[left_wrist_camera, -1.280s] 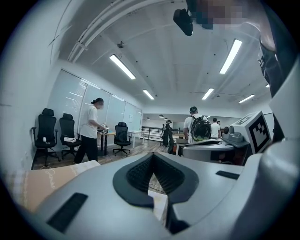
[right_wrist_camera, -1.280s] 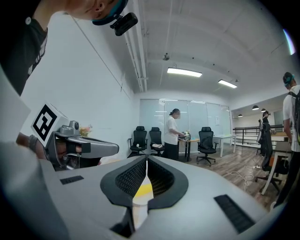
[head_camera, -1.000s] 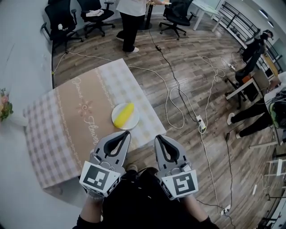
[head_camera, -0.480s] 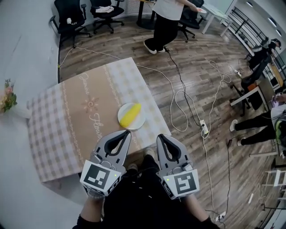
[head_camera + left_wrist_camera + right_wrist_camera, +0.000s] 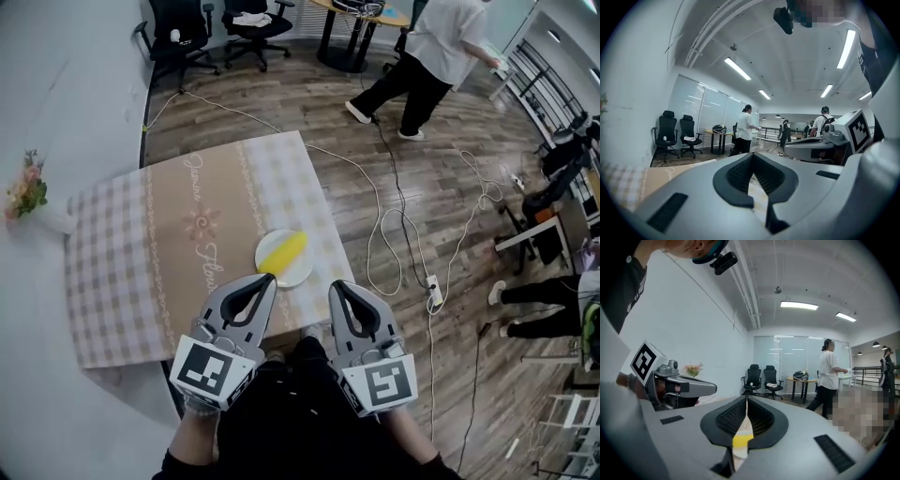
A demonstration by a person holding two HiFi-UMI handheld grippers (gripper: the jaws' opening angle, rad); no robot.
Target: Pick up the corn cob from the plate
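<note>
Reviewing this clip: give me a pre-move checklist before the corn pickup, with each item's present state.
1. Corn cob lies on the plate: ok.
2. Plate sits on the table, near the corner by the person: ok.
3. Left claw open for a grasp: not ok, jaws together, nothing held.
4. Right claw open for a grasp: not ok, jaws together, nothing held.
5. A claw at the corn cob: not ok, both are short of it.
6. Claw height above the table: cannot tell.
</note>
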